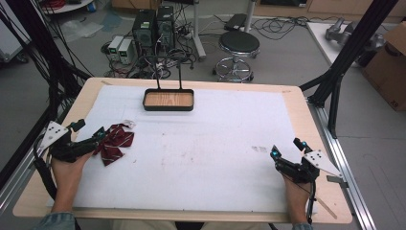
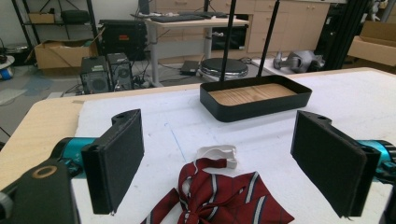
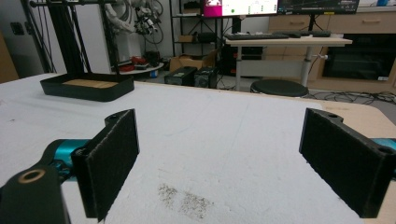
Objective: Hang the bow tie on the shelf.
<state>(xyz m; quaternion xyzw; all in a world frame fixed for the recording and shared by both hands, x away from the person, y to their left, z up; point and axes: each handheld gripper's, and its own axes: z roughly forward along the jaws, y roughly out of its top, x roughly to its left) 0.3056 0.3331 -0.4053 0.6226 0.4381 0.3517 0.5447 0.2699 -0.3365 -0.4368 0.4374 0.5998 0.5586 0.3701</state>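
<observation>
Bow tie (image 1: 115, 142): laid flat on the white mat (image 1: 201, 158) at the near left.
Left gripper (image 2: 219, 163): jaws spread wide, bow tie framed between them, not gripped.
Right gripper (image 3: 219, 158): jaws spread, nothing held, near right.
Tray (image 1: 168, 108): placed at the far centre.

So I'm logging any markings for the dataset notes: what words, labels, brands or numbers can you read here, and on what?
None can be read.
Cardboard box: dark print on its side, too blurred.
Monitor: bright screen content, too small.
Striped bow tie, black tray and both grippers: no lettering visible.
</observation>
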